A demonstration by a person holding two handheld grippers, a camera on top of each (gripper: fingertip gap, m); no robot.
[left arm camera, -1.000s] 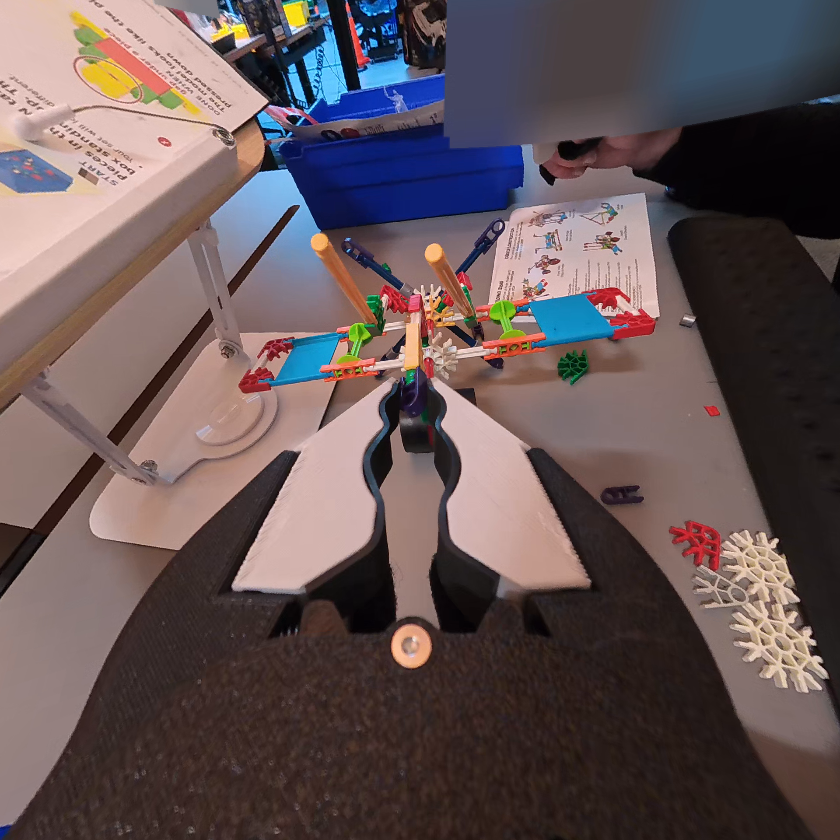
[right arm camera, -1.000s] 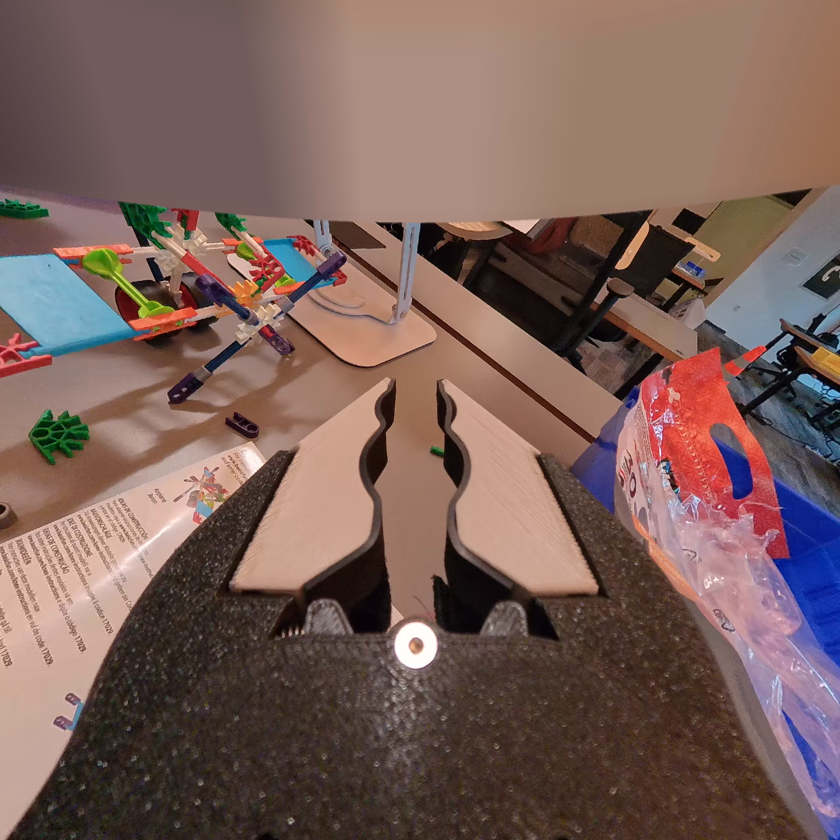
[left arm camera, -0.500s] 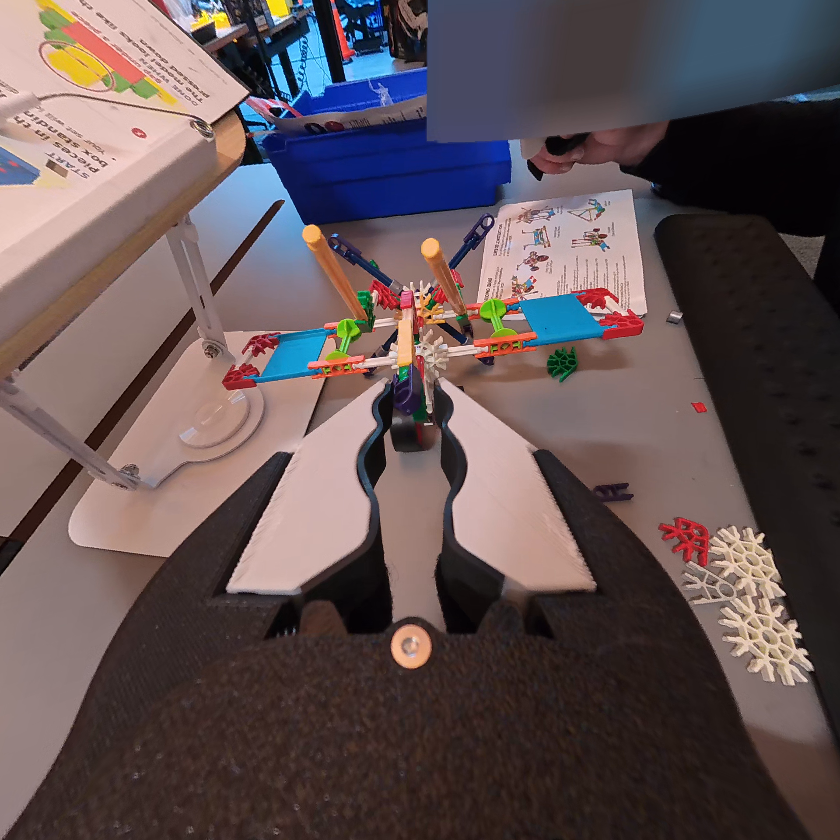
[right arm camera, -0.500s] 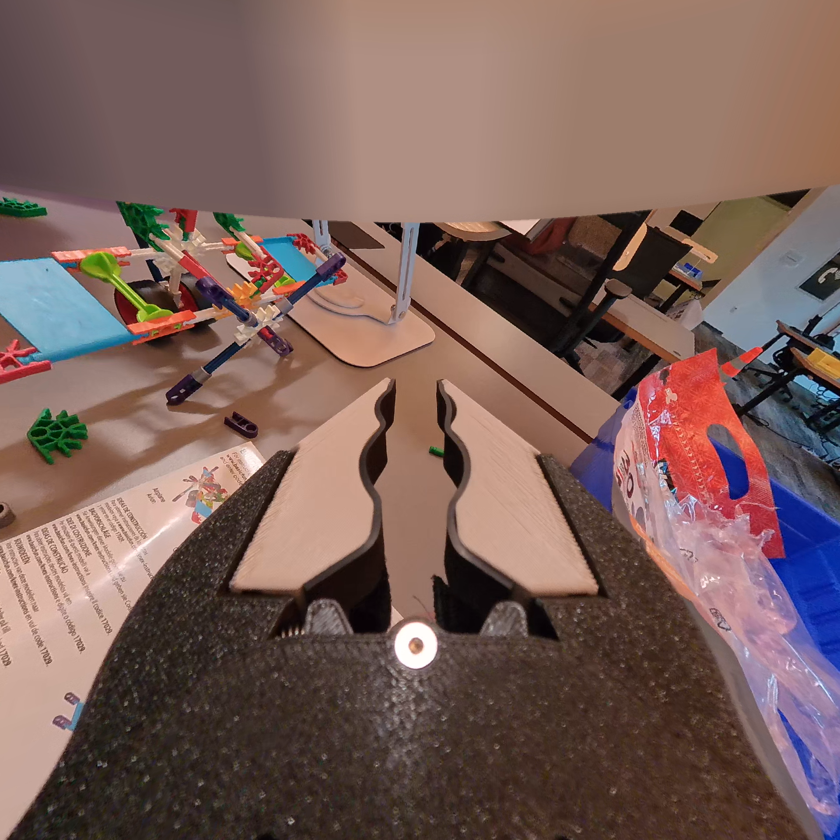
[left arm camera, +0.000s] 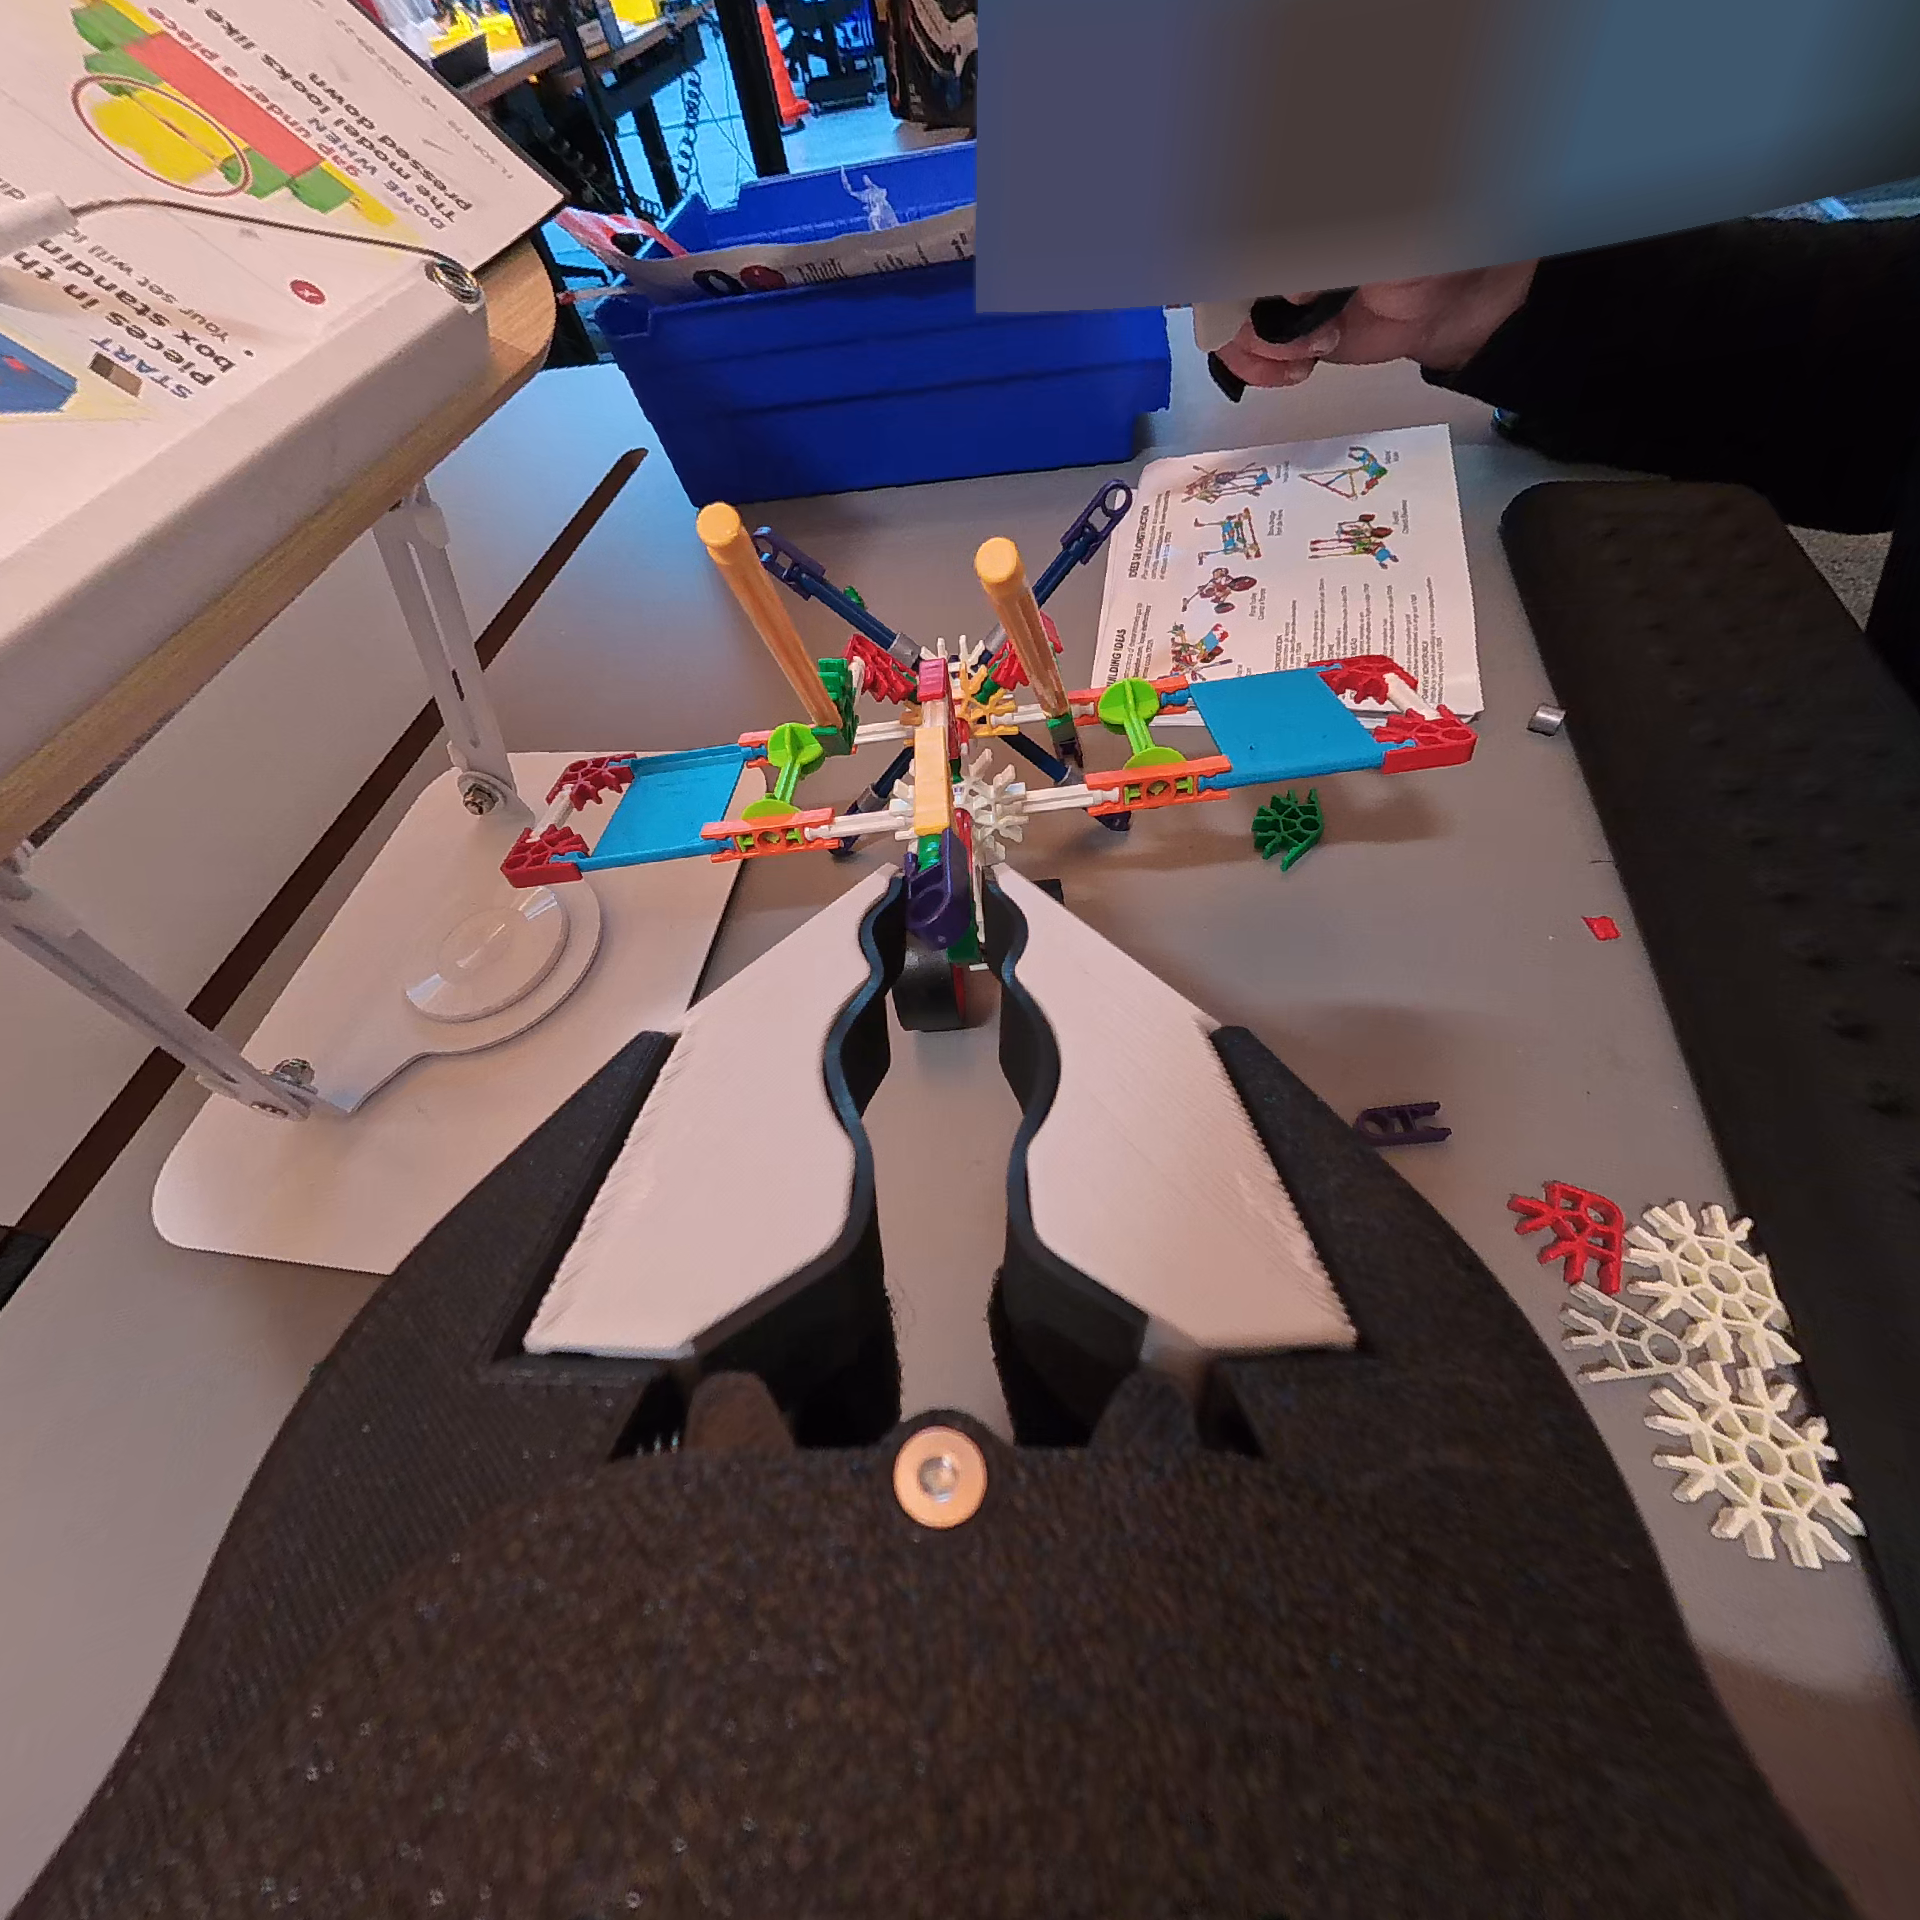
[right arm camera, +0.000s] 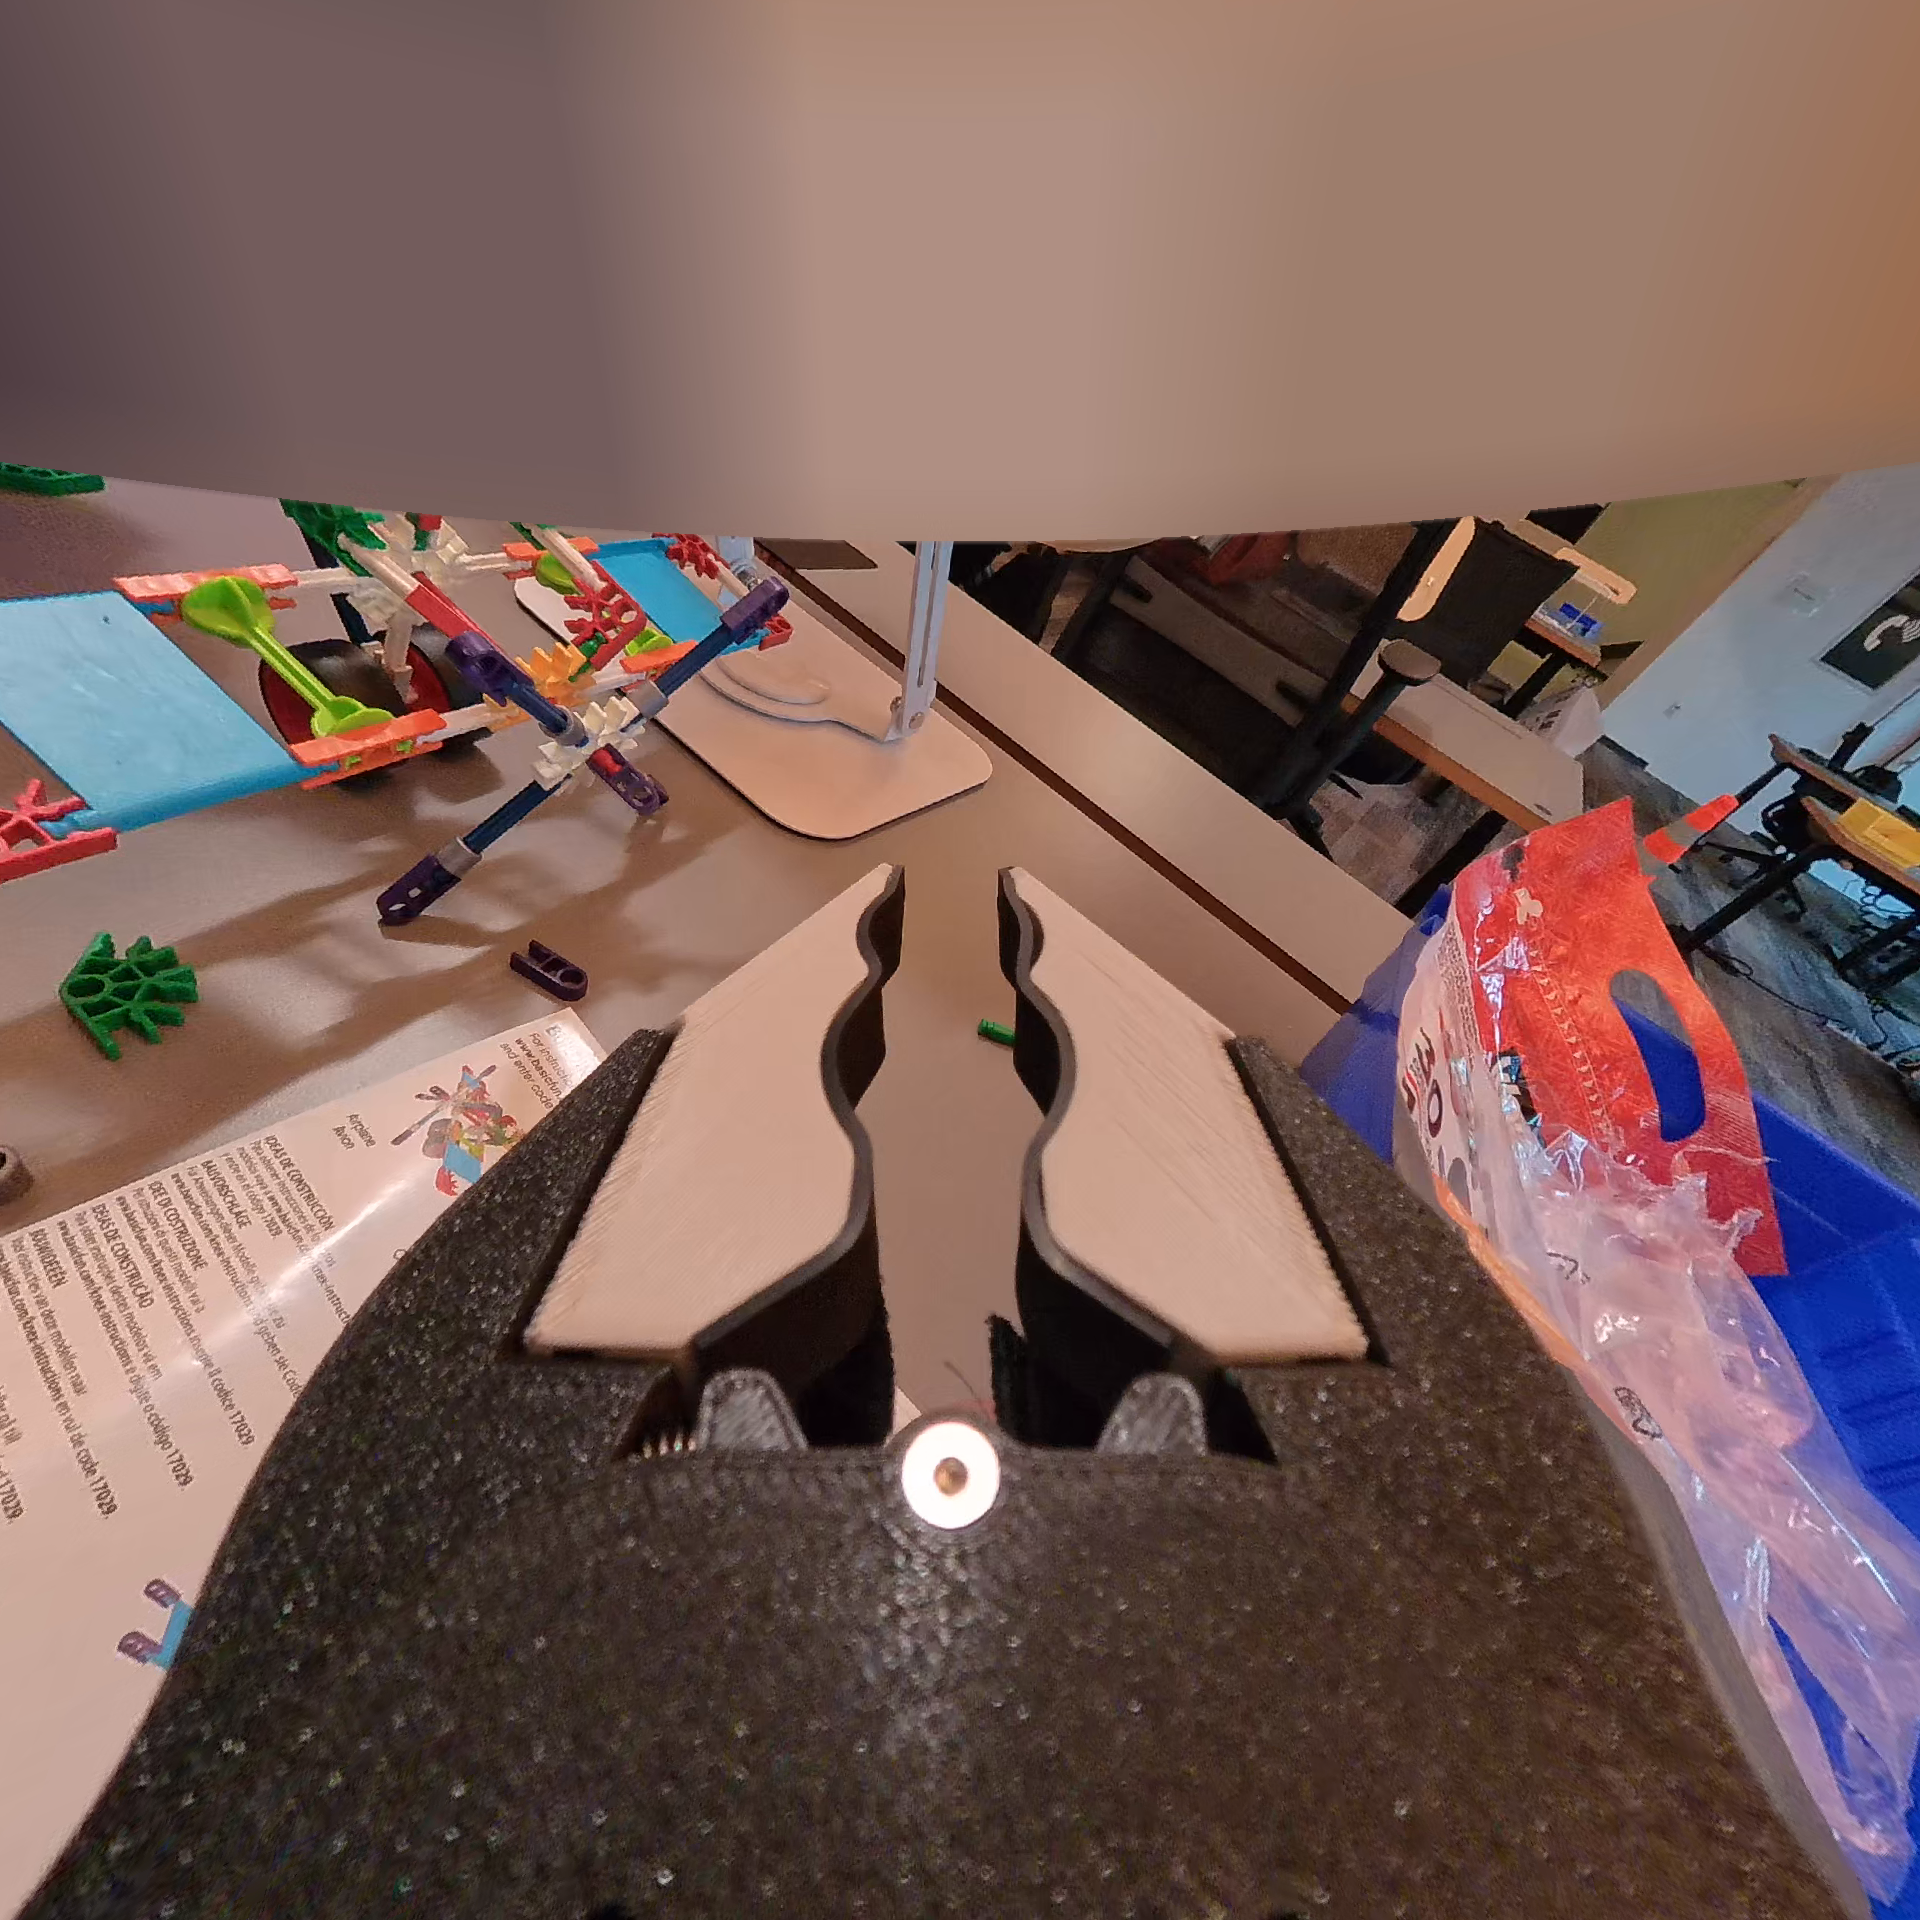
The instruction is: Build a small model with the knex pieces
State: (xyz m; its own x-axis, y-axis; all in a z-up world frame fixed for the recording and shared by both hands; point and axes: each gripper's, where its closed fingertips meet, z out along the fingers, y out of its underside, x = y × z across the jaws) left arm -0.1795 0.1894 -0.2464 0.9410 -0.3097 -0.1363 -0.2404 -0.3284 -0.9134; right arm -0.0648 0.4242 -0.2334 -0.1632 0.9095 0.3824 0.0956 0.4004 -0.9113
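Observation:
A colourful toy plane model point(left arm camera: 940, 769) of rods and connectors, with blue wing panels and yellow rods, stands on the grey table. My left gripper point(left arm camera: 942, 894) is shut on its near end, with the purple piece and black wheel between the fingertips. The model also shows at the left of the right wrist view point(right arm camera: 416, 675). My right gripper point(right arm camera: 951, 883) is slightly open and empty above bare table, a small green piece point(right arm camera: 995, 1029) lying beside its right finger. Its black body point(left arm camera: 1714, 779) fills the right edge of the left wrist view.
White snowflake connectors point(left arm camera: 1725, 1382), a red connector point(left arm camera: 1569, 1231), a purple clip point(left arm camera: 1403, 1124) and a green connector point(left arm camera: 1288, 826) lie loose. An instruction sheet point(left arm camera: 1299, 540), a blue bin point(left arm camera: 883, 364) with a plastic bag point(right arm camera: 1610, 1091), and a white stand base point(left arm camera: 395, 1039) surround the model. Left tips to right tips: about 25 cm. From my left tips it is roughly 15 cm to the purple clip point(left arm camera: 1403, 1124); from my right, 30 cm.
The left wrist view has shifted slightly, with the stand and loose pieces sliding a little left; the model stays between the fingers. The right gripper has hardly moved.

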